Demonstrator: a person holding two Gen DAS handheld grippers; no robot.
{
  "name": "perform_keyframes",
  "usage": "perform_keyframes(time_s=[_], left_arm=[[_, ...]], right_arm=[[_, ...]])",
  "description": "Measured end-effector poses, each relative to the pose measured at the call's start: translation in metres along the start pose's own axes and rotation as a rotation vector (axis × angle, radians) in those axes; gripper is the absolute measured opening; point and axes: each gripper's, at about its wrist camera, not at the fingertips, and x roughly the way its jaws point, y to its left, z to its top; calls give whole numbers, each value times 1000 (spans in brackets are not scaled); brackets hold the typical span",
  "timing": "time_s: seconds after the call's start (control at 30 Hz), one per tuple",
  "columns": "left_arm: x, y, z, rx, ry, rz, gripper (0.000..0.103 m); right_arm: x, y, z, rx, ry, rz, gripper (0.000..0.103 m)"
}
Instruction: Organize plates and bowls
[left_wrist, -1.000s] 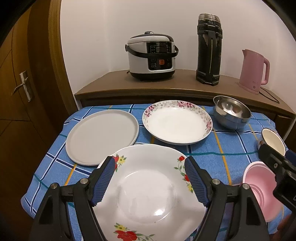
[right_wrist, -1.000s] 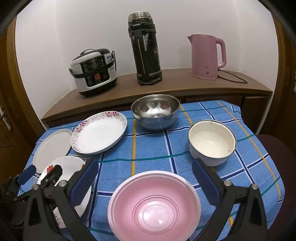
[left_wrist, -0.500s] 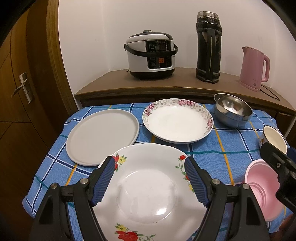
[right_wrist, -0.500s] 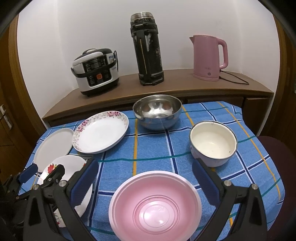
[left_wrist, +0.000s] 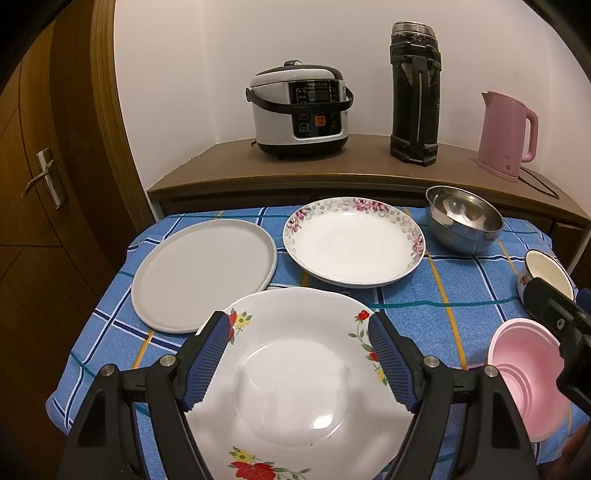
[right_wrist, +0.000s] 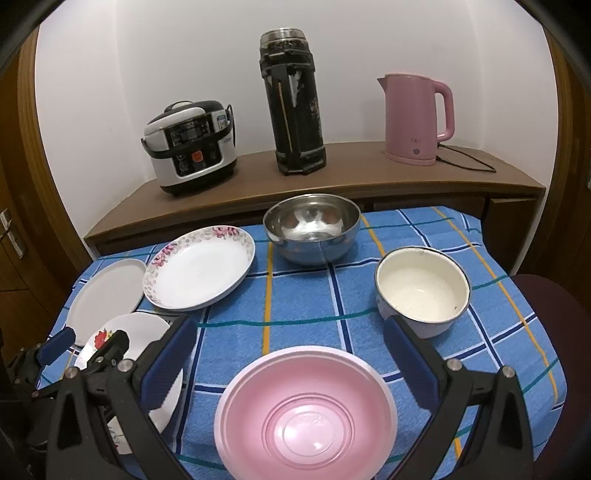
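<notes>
My left claw (left_wrist: 299, 354) is spread wide above the white plate with red flowers (left_wrist: 295, 384), its blue pads (left_wrist: 210, 358) level with the plate's far half and gripping nothing. My right claw (right_wrist: 291, 363) is likewise spread wide, its fingers standing either side of the pink bowl (right_wrist: 306, 417) at the near edge of the counter (right_wrist: 306, 295), which is covered by a blue checked cloth; I cannot tell whether the pads touch the bowl's rim. Just behind the flowered plate, on the left, lies a plain grey plate (left_wrist: 203, 271), and just beside that a white plate with a pink floral rim (left_wrist: 354, 247). A steel bowl (right_wrist: 312, 232) sits at the back of the cloth, and a cream enamel bowl (right_wrist: 423, 290) stands to its right, just behind my right finger. On the wooden shelf (right_wrist: 351, 177) against the wall stand a rice cooker (right_wrist: 192, 147), a tall dark flask (right_wrist: 293, 103) and a pink kettle (right_wrist: 415, 118). A wooden door with a metal handle (left_wrist: 46, 177) is at the far left.
</notes>
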Motion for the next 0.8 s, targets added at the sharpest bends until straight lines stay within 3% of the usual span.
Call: perform_keyframes(time_s=[0.8], left_arm=[[0, -9, 0, 14, 10, -11, 79]], right_arm=[[-4, -8, 1, 1, -6, 12, 102]])
